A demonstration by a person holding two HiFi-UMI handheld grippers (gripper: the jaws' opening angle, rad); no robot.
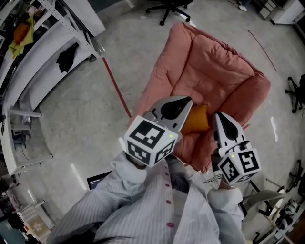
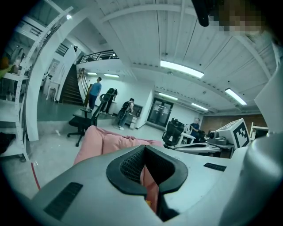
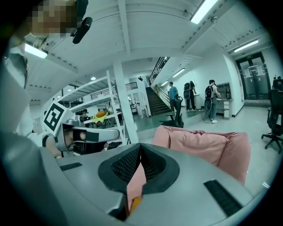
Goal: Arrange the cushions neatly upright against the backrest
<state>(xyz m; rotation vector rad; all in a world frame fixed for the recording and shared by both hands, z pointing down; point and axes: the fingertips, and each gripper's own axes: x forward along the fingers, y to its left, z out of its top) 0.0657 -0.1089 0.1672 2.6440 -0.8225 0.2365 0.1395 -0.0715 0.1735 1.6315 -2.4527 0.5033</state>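
A large pink padded lounge chair [image 1: 209,71] lies on the floor ahead of me, its backrest at the far side. One small orange cushion [image 1: 196,119] rests on its seat near the front edge, partly hidden behind my left gripper. My left gripper [image 1: 187,102] hovers over the seat's near left part, jaws shut and empty. My right gripper [image 1: 220,116] hangs just right of the cushion, also shut on nothing. Past the closed left gripper [image 2: 143,152] the pink chair [image 2: 104,142] shows. Beyond the closed right gripper [image 3: 139,150] rises the pink backrest [image 3: 208,143].
A red line [image 1: 116,88] runs across the grey floor left of the chair. White shelving [image 1: 47,52] stands at the far left, a black office chair [image 1: 169,8] beyond the backrest, another [image 1: 295,93] at the right edge. Several people [image 3: 190,95] stand far off.
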